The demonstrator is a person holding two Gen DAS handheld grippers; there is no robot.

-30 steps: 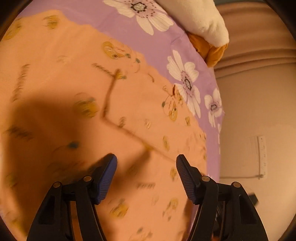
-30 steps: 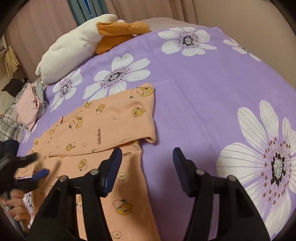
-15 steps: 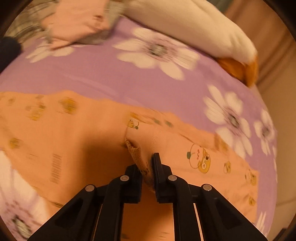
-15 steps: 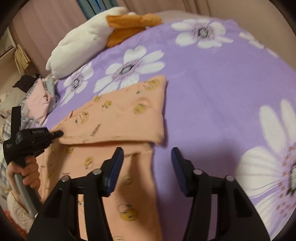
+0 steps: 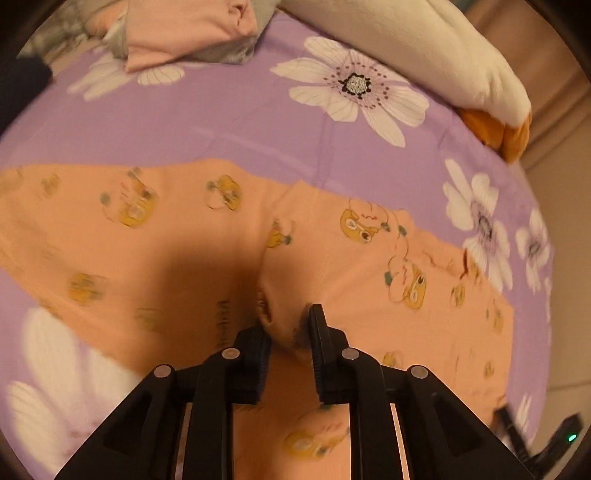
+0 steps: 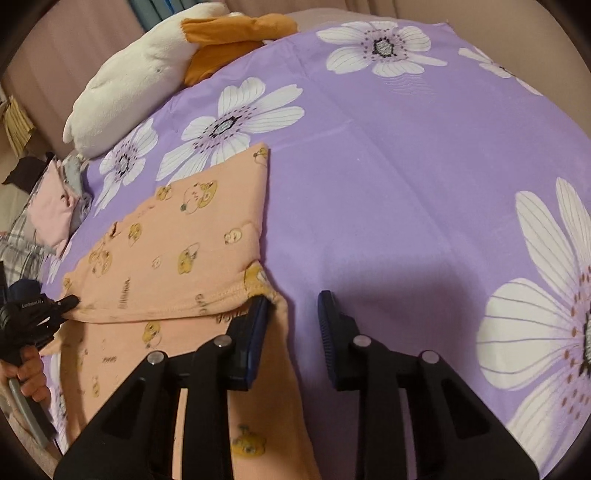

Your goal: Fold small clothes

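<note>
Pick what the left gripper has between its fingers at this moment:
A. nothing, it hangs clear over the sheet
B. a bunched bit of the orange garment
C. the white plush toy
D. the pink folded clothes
B: in the left wrist view the left gripper pinches a raised bunch of the orange garment, and the right wrist view shows it at that garment's edge.

The left gripper (image 5: 288,339) pinches a bunched fold of the peach cotton garment printed with yellow cartoon chicks (image 5: 155,240), its jaws having just eased slightly apart with the cloth between them. The garment lies across the purple bedsheet with white flowers (image 5: 229,122). At the sheet's far edge sit a folded pink cloth (image 5: 184,33) and a white plush pillow with an orange end (image 5: 436,51).
</note>
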